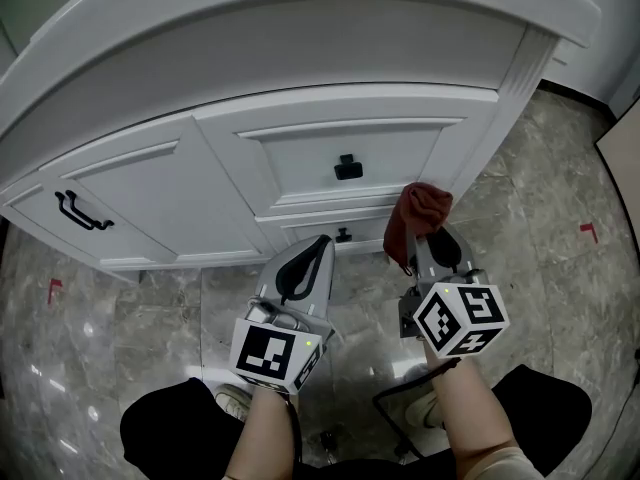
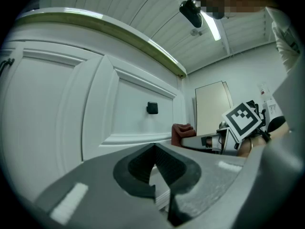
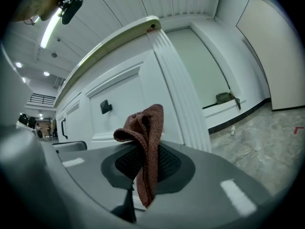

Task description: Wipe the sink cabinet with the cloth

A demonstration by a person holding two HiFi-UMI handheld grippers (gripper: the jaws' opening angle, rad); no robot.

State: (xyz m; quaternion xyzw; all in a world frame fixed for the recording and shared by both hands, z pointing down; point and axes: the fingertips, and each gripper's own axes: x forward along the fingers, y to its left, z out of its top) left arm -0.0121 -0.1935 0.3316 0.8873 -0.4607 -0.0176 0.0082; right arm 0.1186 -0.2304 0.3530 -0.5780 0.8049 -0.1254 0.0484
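Note:
The white sink cabinet (image 1: 300,158) fills the upper head view, with a black knob (image 1: 348,168) on its upper drawer and a black bar handle (image 1: 82,211) on the left door. My right gripper (image 1: 425,236) is shut on a reddish-brown cloth (image 1: 415,213), held close to the drawer fronts near the cabinet's right post. In the right gripper view the cloth (image 3: 144,147) hangs folded from the closed jaws. My left gripper (image 1: 318,245) is shut with nothing in it, pointing at the lower drawer. From the left gripper view the cloth (image 2: 181,132) shows at the right.
Grey marbled floor tiles (image 1: 540,208) surround the cabinet, with red tape marks (image 1: 589,230) at the right and left. The countertop edge (image 1: 300,8) overhangs the drawers. A second small knob (image 1: 343,235) sits on the lower drawer. A cream panel (image 2: 209,109) leans against the right wall.

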